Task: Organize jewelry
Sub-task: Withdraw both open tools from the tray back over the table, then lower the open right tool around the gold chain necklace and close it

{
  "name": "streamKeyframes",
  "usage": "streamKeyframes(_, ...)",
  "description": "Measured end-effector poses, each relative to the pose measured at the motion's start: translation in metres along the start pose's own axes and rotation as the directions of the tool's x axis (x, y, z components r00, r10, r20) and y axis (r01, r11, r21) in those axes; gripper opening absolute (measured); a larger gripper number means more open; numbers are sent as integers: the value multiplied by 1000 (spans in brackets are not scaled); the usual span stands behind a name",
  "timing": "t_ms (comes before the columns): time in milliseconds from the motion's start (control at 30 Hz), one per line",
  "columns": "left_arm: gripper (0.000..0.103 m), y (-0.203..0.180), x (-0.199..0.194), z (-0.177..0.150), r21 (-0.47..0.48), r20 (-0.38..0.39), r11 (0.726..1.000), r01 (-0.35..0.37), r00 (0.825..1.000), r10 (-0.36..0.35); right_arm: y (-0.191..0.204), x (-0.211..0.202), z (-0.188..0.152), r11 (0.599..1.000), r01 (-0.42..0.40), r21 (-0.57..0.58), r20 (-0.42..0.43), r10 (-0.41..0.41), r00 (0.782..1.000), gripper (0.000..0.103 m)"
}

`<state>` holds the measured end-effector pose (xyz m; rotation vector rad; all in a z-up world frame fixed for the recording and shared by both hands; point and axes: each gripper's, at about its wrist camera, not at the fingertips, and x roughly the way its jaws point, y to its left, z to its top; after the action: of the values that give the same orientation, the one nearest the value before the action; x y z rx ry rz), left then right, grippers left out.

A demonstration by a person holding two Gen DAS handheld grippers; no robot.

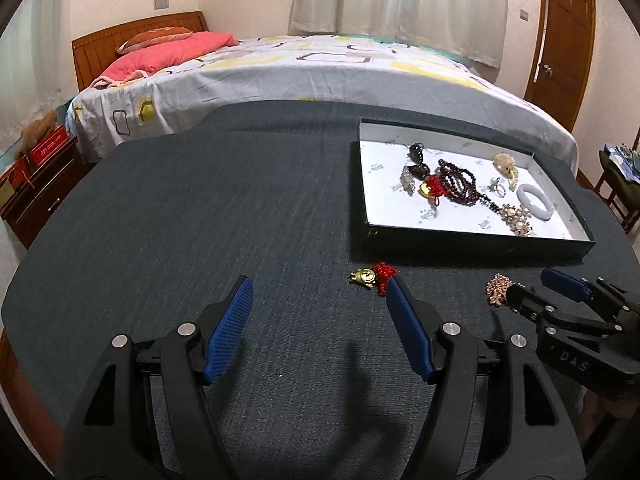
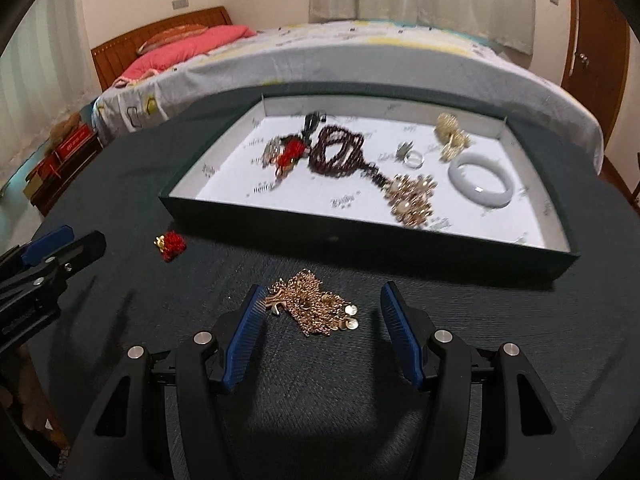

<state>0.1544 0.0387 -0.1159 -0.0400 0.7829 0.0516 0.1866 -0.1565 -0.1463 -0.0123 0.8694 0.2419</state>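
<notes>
Right wrist view: the right tool (image 2: 322,312) hangs wide open over a dark counter (image 2: 460,340), its 2 blue fingers either side of a gold chain necklace (image 2: 310,304), gripping nothing. Just beyond sits a shallow tray (image 2: 360,236) holding beads, brooches and a white bangle (image 2: 481,184). Left wrist view: the left tool (image 1: 320,300) is equally wide open and empty, a red-and-gold charm (image 1: 374,276) lying on the counter beside its right fingertip.

Dim, warm indoor light throughout. Soft shadows are cast toward the camera below the tray (image 2: 360,240). Motion blur is seen on the jewelry inside it, possibly from camera movement. Strong fisheye bending and dark vignetting at the corners.
</notes>
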Motion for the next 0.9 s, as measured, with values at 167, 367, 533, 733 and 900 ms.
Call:
streamKeyframes(167, 67, 4, 8, -2, -6, -22, 1000, -8, 1000, 8, 1, 8, 3, 1000, 7, -9, -25, -8, 1000, 59)
streamKeyframes(367, 67, 6, 14, -4, -14, -39, 1000, -14, 999, 13, 1, 13, 4, 1000, 1, -16, -46, -1, 999, 59)
streamKeyframes(533, 67, 5, 16, -4, -14, -42, 1000, -10, 999, 10, 6, 11, 6, 1000, -21, -21, -43, 21, 999, 59)
streamKeyframes(733, 67, 3, 19, -5, -12, -53, 1000, -6, 999, 5, 10, 14, 5, 998, -8, -54, -49, 5, 999, 59)
streamKeyframes(900, 67, 5, 21, -6, -23, -62, 1000, -1, 998, 0, 6, 11, 2, 997, 11, -70, -37, -14, 999, 49)
